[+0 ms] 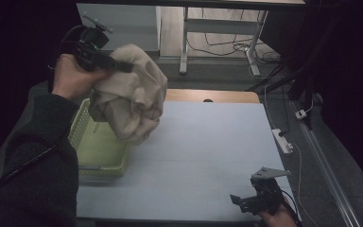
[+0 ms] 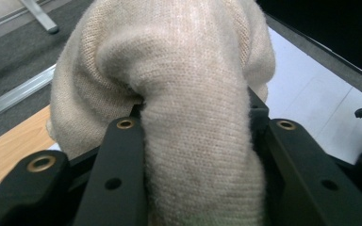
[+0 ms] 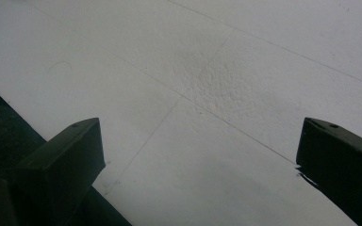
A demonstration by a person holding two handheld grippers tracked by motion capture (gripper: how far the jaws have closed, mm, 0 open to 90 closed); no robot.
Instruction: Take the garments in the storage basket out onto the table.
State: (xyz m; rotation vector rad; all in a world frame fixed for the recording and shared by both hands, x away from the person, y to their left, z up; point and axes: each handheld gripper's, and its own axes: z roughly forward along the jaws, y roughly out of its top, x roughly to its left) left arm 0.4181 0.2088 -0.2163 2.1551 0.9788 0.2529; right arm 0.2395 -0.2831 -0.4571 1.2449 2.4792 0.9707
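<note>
1. Pale worktop point(image 1: 208, 151), green basket point(image 1: 99, 156) at its left edge.
2. L gripper point(image 1: 118, 66) – jaws clenched on beige cloth point(image 1: 132, 99), held above basket.
3. R gripper point(image 1: 246, 201) – jaws apart, empty, near worktop's front-right corner.

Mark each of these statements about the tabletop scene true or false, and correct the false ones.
1. The left gripper is shut on the beige knitted cloth. True.
2. The beige knitted cloth lies flat on the white table. False: it hangs bunched in the air.
3. A light green plastic basket sits at the table's left edge. True.
4. The right gripper holds a cup. False: its fingers stand open with nothing between them.
</note>
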